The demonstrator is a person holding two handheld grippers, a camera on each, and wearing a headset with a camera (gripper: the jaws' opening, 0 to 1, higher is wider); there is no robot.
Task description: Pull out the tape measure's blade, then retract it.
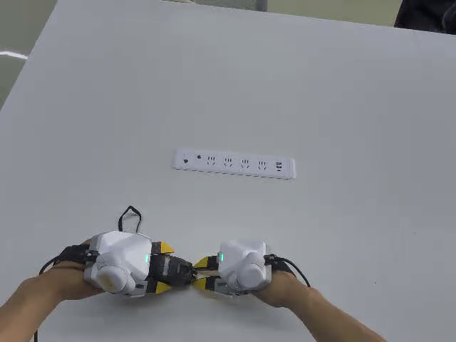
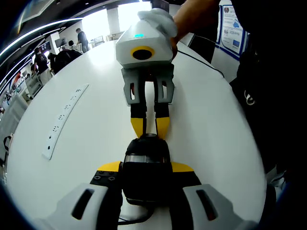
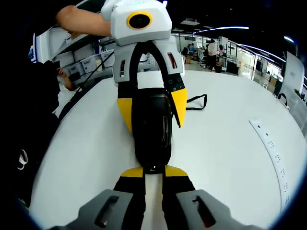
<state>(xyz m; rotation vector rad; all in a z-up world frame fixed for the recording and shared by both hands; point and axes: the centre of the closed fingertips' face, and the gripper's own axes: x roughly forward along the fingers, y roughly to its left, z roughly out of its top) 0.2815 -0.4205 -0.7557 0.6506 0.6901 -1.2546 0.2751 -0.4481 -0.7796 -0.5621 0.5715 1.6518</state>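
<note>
As the left tool clamps the tape measure, the right tool pinches its rightward-pointing mouth.

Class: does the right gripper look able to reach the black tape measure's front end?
Probably yes: the left gripper holds the black tape measure toward it, and the right gripper sits at that end, nothing between.

Open-plan lab/office: white workbench w/ power strip, ppl at desks behind.

White power strip lies flat on the grey table — sockets facing up.
</note>
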